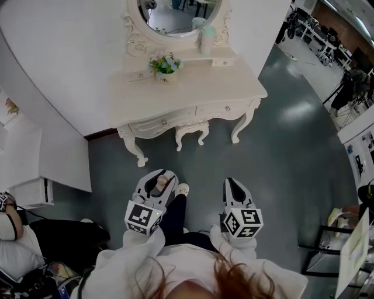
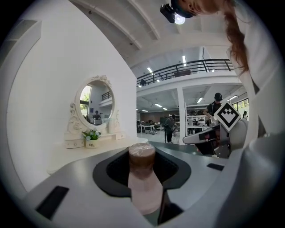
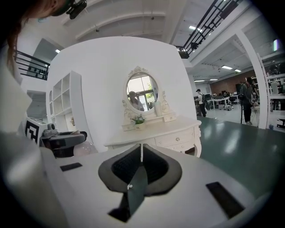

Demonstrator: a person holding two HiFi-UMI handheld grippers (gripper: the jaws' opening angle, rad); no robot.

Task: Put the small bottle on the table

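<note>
The small bottle (image 2: 143, 187) is pale pink with a brown cap (image 2: 141, 156). It stands upright between the jaws of my left gripper (image 1: 159, 177), which is shut on its body. In the head view the bottle (image 1: 159, 185) shows inside that gripper, low over the grey floor. My right gripper (image 1: 232, 183) hangs beside it, shut, with its jaws (image 3: 141, 156) meeting in a thin seam and nothing between them. The white dressing table (image 1: 193, 93) stands ahead of both grippers, some way off, and its top (image 3: 153, 132) shows in the right gripper view.
On the table are an oval mirror (image 1: 178, 17), a small flower pot (image 1: 165, 67) and a tall pale cup (image 1: 207, 40) on a raised shelf. A white cabinet (image 1: 35, 169) stands at the left. A person's arm (image 1: 9, 219) shows at lower left. Racks (image 1: 345, 233) stand at the right.
</note>
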